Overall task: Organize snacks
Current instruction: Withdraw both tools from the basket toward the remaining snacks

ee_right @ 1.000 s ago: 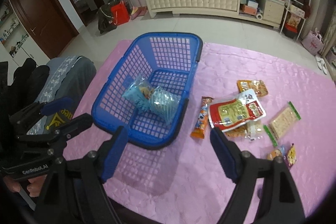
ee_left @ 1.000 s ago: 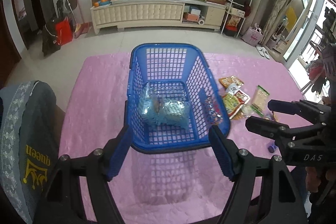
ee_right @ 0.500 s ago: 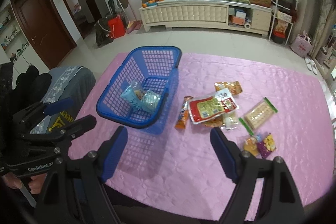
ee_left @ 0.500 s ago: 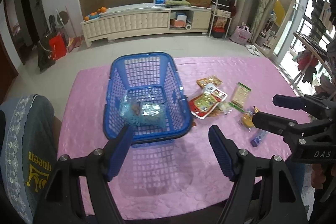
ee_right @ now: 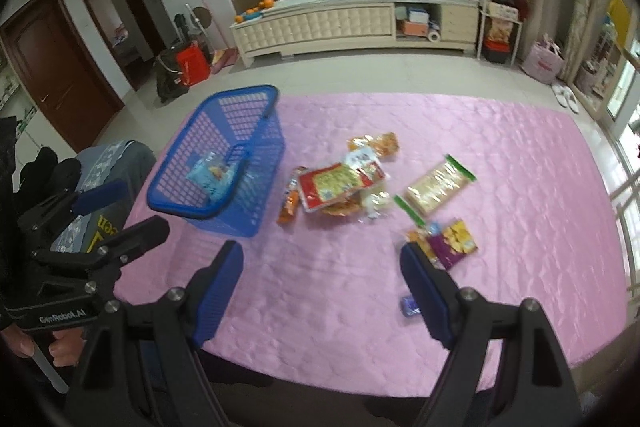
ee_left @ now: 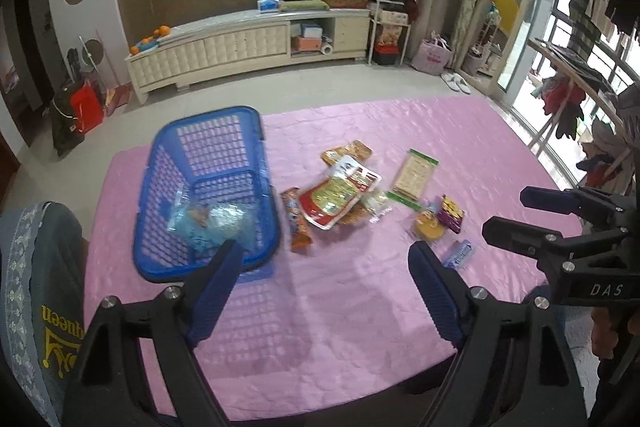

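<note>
A blue plastic basket (ee_left: 216, 151) (ee_right: 240, 115) stands on the left of the pink table cover and holds a light-blue snack bag (ee_left: 208, 223) (ee_right: 212, 173). To its right lie loose snacks: an orange bar (ee_left: 298, 221) (ee_right: 290, 201), a red-and-yellow pouch (ee_left: 340, 193) (ee_right: 340, 183), a cracker pack (ee_left: 414, 173) (ee_right: 436, 185), a purple packet (ee_left: 450, 217) (ee_right: 452, 241) and a small blue packet (ee_left: 458, 253) (ee_right: 410, 305). My left gripper (ee_left: 324, 287) (ee_right: 128, 211) hangs over the near table edge, its jaws opening with nothing between them. My right gripper (ee_right: 322, 287) (ee_left: 516, 215) stands open and empty beside it.
A chair back with a grey cover (ee_left: 36, 287) stands at the table's left near corner. Behind the table are bare floor, a long cream cabinet (ee_left: 240, 43) and shelves (ee_left: 388, 11). The near strip of the pink cover (ee_right: 320, 327) has no snacks on it.
Both grippers have drawn back from the basket and shifted right. The basket now looks smaller and sits left in both views, and more of the loose snacks show.
</note>
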Demonstrator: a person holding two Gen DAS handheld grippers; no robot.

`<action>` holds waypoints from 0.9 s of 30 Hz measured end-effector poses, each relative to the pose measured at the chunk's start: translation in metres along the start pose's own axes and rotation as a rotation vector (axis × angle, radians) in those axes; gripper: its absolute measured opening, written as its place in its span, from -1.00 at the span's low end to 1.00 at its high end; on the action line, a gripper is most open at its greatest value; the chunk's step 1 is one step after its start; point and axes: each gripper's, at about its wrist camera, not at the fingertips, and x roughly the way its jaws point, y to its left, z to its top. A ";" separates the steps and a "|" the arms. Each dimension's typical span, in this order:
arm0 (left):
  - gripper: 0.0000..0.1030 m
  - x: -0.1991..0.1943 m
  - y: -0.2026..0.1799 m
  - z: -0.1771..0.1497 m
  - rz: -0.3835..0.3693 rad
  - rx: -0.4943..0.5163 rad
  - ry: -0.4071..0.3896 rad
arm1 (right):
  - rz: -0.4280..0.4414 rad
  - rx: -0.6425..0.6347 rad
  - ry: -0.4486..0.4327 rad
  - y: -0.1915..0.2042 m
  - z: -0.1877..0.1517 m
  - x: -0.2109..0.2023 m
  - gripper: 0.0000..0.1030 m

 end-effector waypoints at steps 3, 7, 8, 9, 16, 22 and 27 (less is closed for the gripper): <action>0.62 0.013 -0.017 -0.002 -0.012 0.007 0.024 | -0.014 0.017 0.005 -0.018 -0.008 -0.001 0.63; 0.62 0.029 -0.040 -0.007 -0.023 0.022 0.057 | -0.032 0.033 0.021 -0.041 -0.018 0.000 0.64; 0.62 0.033 -0.045 -0.008 -0.025 0.027 0.065 | -0.036 0.037 0.028 -0.048 -0.021 0.001 0.64; 0.62 0.037 -0.050 -0.010 -0.028 0.034 0.073 | -0.040 0.039 0.031 -0.051 -0.024 0.001 0.64; 0.62 0.062 -0.084 -0.014 -0.070 0.065 0.102 | -0.083 0.063 0.056 -0.086 -0.048 0.008 0.64; 0.62 0.090 -0.111 -0.024 -0.127 0.119 0.145 | -0.130 0.078 0.050 -0.111 -0.068 0.014 0.64; 0.62 0.117 -0.135 -0.033 -0.146 0.186 0.180 | -0.164 0.068 0.047 -0.128 -0.084 0.027 0.64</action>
